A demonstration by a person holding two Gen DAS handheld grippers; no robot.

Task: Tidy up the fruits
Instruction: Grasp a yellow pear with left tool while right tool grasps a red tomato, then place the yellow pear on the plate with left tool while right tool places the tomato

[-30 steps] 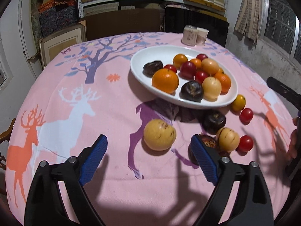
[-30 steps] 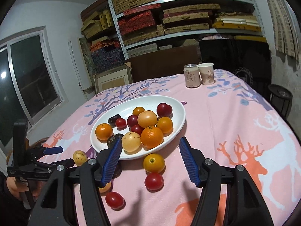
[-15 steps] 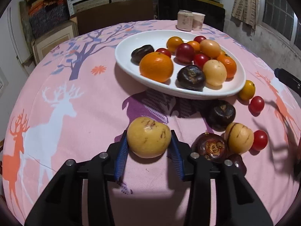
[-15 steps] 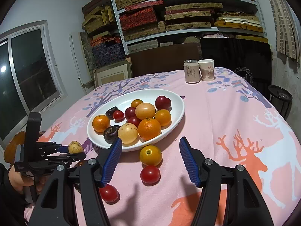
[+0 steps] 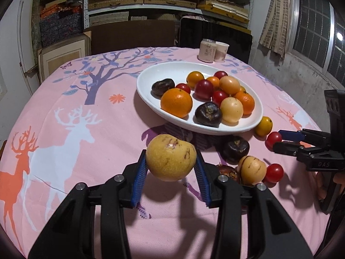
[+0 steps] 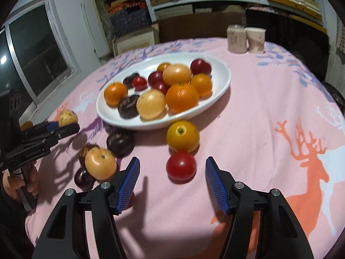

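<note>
Since a second ago the left claw (image 5: pixel 171 168) has closed its jaws on the speckled yellow fruit (image 5: pixel 171 157) and now grips it, raised clear of the pink cloth-covered surface (image 5: pixel 64 118). Left wrist view: white oval plate (image 5: pixel 151 73) of mixed fruit sits behind; loose dark, yellow and red fruit lie to its right.

Right wrist view: right claw (image 6: pixel 171 171) now lower over the surface, jaws open and empty. A red tomato (image 6: pixel 181 165) lies just ahead between the blue pads (image 6: pixel 215 183), untouched, touching an orange-yellow fruit (image 6: pixel 182 136) behind it. Plate edge is near.
</note>
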